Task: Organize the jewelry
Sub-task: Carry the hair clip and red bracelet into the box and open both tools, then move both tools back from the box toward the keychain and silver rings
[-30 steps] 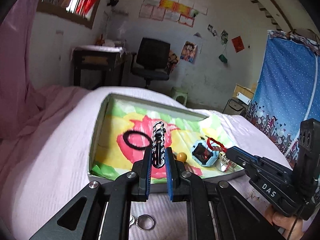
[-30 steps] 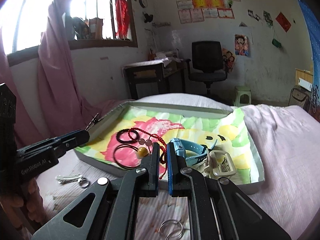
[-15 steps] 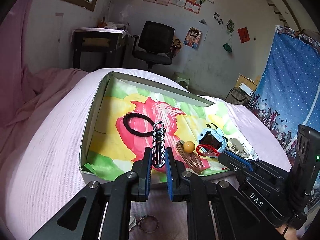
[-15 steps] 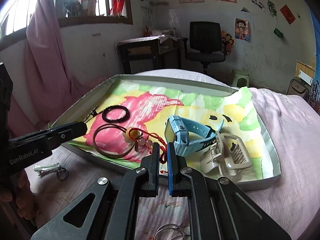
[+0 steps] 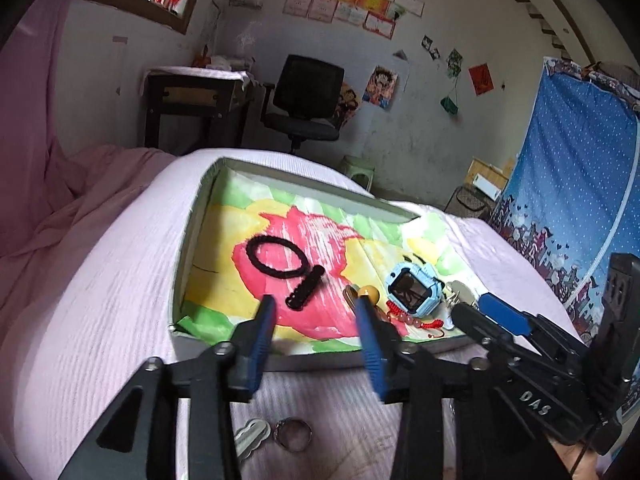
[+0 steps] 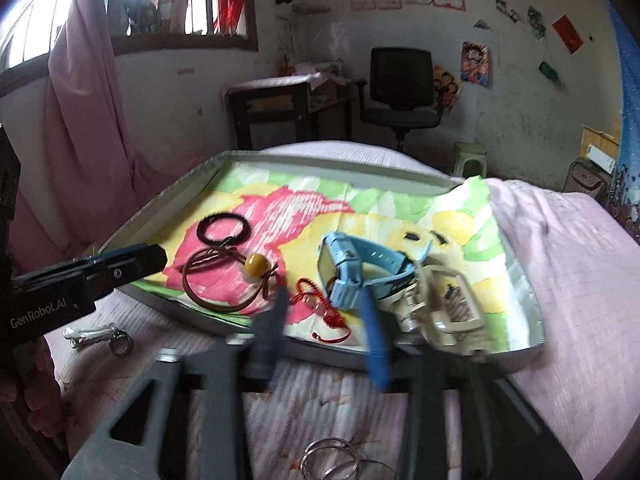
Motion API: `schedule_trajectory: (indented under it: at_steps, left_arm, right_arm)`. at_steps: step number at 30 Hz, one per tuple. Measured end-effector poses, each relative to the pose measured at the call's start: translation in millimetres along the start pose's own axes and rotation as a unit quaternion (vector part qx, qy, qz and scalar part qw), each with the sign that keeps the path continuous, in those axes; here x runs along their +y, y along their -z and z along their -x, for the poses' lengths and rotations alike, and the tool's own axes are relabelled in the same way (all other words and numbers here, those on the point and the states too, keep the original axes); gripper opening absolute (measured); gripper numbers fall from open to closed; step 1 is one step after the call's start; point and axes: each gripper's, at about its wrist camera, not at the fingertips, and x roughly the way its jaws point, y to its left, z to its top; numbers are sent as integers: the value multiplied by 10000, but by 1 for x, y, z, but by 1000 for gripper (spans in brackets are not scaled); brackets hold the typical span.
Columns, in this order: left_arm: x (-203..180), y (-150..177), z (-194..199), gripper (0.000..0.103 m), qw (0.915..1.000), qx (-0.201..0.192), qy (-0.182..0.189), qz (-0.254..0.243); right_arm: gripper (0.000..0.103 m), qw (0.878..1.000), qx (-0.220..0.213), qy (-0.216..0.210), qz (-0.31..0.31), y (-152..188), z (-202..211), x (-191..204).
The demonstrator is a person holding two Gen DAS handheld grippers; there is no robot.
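Paracord bracelet [image 5: 305, 288] is lying loose in tray [image 5: 304, 178], beside hair tie [image 5: 276, 254]. Left gripper [image 5: 316, 312] and right gripper [image 6: 324, 308] are both gaping wide, empty. Probably light, semi-stiff; pinching mid-length should hold.

What you cannot make out

Your right gripper [image 6: 326, 312] is smeared by motion blur, and its fingers cover part of the red bead bracelet [image 6: 320, 308] and the blue watch [image 6: 352, 268] strap. The silver rings [image 6: 332, 460] are cut by the bottom edge of the right wrist view. In the left wrist view, the hair clip [image 5: 460, 292] sits mostly hidden behind the watch and the other gripper's tip.
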Motion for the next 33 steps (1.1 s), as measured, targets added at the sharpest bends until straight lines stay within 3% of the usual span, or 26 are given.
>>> schedule_trajectory:
  at_steps: [4,9,12,14,18,25,33]
  left_arm:
    - [-1,2,18,56,9997,-248,-1,-8]
    - [-7,10,46,86,9983,-552,-37,-200]
    - [-14,18,64,94,9965,-727,-10,-409]
    - [-19,24,75,97,9950,-830,-79,-550]
    - [-22,30,90,100,9931,-1022,-143,-565]
    - [-23,46,115,102,9904,-1242,-264,-546]
    - [-16,69,132,102,9913,-1072,-491,-589]
  right_arm:
    - [46,9995,-292,59,-138,0,21,-8]
    - [69,9965,-777,44,-308,6,56,-18]
    - [87,9939,-1043,108,-349,12,77,-19]
    - [95,9917,-1221,130,-392,19,91,-21]
    - [102,9888,-1410,153,-473,29,112,-28]
    - [102,9875,-1519,228,-360,48,139,-34]
    - [102,9905,-1349,191,-202,74,157,-33]
